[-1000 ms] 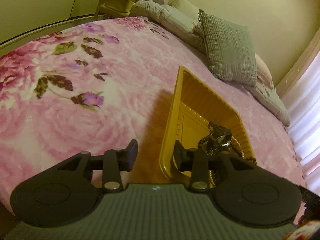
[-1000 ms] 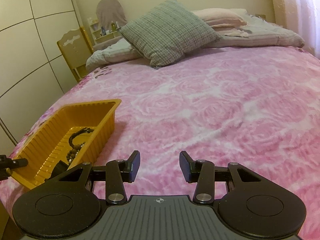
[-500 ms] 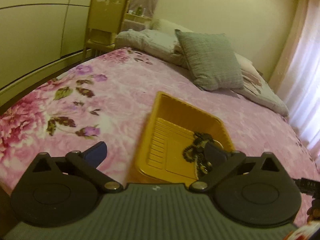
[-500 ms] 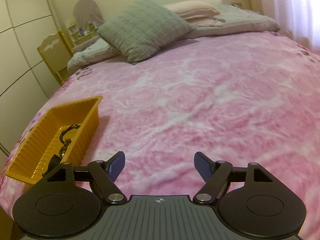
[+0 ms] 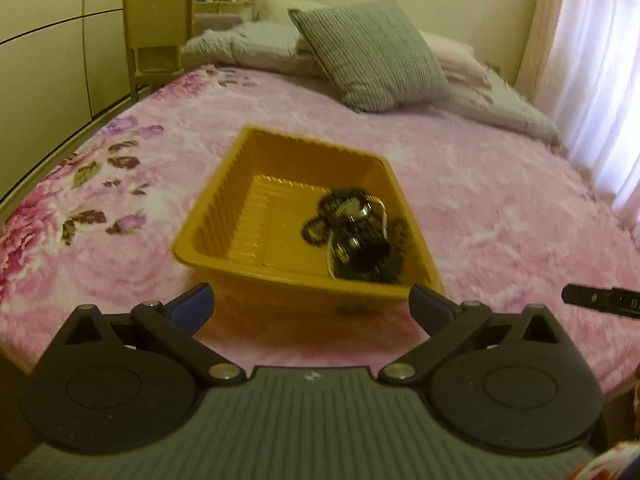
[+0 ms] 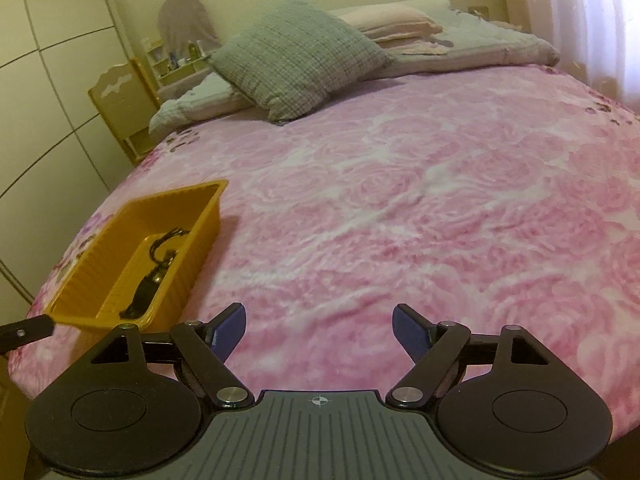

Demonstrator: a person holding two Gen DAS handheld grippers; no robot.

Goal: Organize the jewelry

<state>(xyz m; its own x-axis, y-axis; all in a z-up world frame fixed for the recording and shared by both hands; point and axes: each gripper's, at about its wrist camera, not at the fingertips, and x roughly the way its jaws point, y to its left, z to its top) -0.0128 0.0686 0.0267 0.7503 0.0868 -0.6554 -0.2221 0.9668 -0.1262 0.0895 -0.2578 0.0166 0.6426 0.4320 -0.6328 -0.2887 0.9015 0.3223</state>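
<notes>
We find both the left tool (image 5: pixel 311 304) and right tool (image 6: pixel 318 326) spread empty, jewelry (image 5: pixel 354 236) deposited in the yellow tray (image 5: pixel 224 216); next requires locating further pieces.

No readable txt, labels, brands or nos. anywhere; only a small crosshair mark (image 6: pixel 319 400) on grey body behind tongs.

I'm looking at a pink rose-patterned blanket (image 6: pixel 400 208) covering the bed. A grey checked cushion (image 6: pixel 296 52) is leaning against folded bedding by the wall. A yellow wooden chair (image 5: pixel 154 28) is standing beside the wardrobe (image 6: pixel 44 92).
</notes>
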